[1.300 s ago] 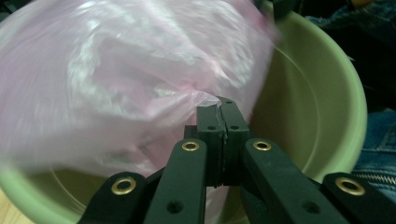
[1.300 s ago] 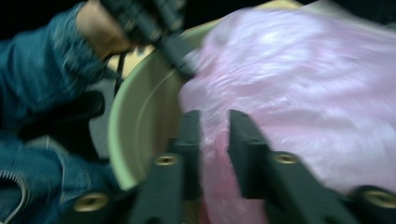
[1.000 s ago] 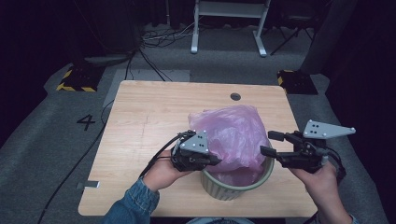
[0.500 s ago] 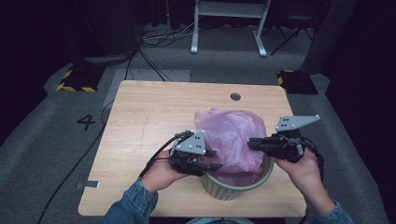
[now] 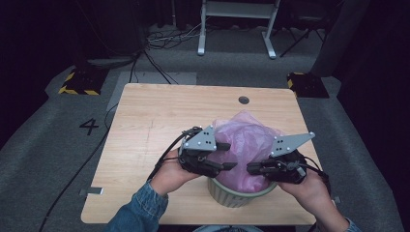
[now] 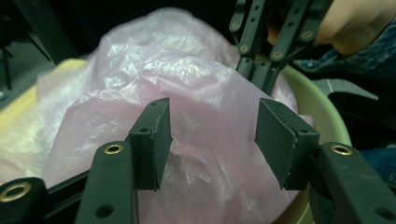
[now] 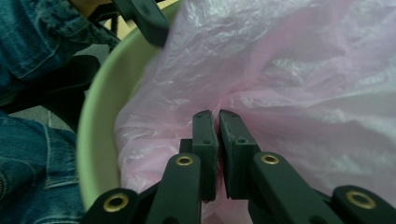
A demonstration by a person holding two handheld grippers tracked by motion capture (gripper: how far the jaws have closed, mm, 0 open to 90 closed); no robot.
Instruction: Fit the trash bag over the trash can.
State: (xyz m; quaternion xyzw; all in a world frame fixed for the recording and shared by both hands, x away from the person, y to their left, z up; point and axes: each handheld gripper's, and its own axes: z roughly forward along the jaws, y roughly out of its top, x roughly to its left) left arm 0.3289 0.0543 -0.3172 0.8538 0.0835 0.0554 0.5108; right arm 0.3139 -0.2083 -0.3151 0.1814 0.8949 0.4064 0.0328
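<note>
We see a pink plastic bag (image 5: 246, 145) sitting in a pale green ribbed bin (image 5: 237, 195) near the front edge of the wooden table (image 5: 159, 116), its crumpled film billowing well above the bin's rim. Our left gripper (image 5: 227, 155) comes in from the left side of the bin. Its jaws have just been opening, and in the left gripper view (image 6: 212, 140) they stand apart with the bag's film bulging between them, the pads (image 6: 156, 140) not pressing on it.

Our right gripper (image 5: 254, 168) reaches in from the right, low at the bin's rim. Its jaws have just been closing, and in the right gripper view (image 7: 217, 135) they are nearly together, pinching a fold of the pink film where it gathers into a crease just inside the green rim (image 7: 100, 116).

The two grippers face each other across the bag, near but not touching. A denim sleeve (image 5: 140, 210) covers the left forearm.
</note>
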